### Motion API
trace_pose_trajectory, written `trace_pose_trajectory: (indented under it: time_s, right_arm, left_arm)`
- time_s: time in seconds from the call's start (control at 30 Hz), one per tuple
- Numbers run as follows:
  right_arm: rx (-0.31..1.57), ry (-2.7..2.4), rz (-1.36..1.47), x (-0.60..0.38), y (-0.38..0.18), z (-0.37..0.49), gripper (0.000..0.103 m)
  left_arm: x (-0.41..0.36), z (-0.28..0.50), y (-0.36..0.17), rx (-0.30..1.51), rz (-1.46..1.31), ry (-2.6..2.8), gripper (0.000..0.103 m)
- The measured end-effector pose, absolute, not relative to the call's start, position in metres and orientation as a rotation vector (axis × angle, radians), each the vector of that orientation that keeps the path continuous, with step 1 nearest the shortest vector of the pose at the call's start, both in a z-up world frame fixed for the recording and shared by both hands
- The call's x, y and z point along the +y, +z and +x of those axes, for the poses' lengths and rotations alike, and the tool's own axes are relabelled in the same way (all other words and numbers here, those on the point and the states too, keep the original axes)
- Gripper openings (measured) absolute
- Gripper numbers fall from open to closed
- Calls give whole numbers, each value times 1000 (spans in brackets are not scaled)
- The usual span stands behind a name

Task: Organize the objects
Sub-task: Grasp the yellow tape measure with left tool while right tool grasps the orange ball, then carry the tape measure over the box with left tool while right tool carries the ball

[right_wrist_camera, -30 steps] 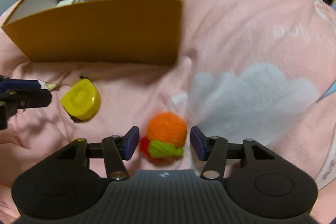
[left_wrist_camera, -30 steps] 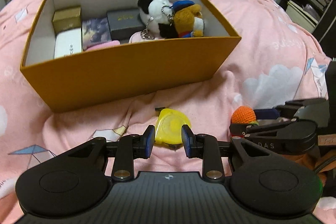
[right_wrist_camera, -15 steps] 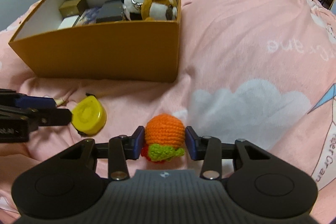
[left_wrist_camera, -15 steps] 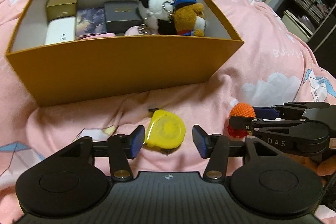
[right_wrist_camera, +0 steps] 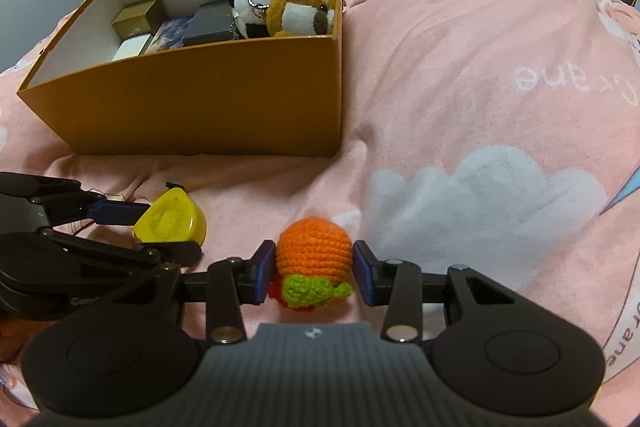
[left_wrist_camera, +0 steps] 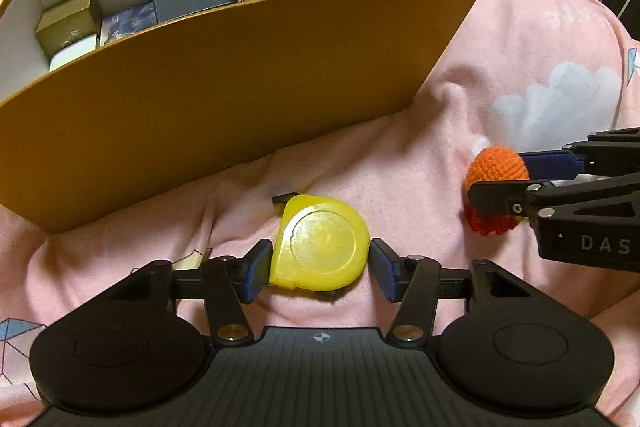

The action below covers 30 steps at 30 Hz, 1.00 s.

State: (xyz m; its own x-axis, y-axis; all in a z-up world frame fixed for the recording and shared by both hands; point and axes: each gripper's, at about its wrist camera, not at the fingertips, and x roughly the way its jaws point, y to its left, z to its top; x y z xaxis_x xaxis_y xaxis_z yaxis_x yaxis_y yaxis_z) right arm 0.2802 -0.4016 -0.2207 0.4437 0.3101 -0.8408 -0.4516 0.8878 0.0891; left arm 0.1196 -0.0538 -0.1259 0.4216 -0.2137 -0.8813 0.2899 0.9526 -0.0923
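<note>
Since a second ago both tools have closed in: left tool brackets yellow tape measure unclenched, right tool pinches crochet carrot, both on the bed; orange box at 11 o'clock.

On the pink bed before the orange box, our left tool brackets the yellow tape measure, left pad touching and right pad just beside it, while our right tool clasps the orange crocheted toy.
</note>
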Motion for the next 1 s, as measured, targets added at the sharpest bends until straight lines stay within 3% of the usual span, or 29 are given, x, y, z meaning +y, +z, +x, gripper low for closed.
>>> trace_pose_trajectory:
  time_s: [0.27, 0.63, 0.8, 1.0]
  right_arm:
    - [973, 505, -153, -398, -208, 278, 44]
    - [827, 665, -59, -399, -130, 279, 44]
    - [762, 708, -18, -393, -100, 300, 44]
    - [798, 736, -19, -365, -104, 342, 44]
  left_arm:
    - [-42, 106, -108, 1018, 23, -333, 59]
    - [-6, 91, -16, 831, -214, -392, 59]
    - [11, 113, 13, 766, -252, -363, 59]
    - [28, 154, 13, 823, -316, -328, 59]
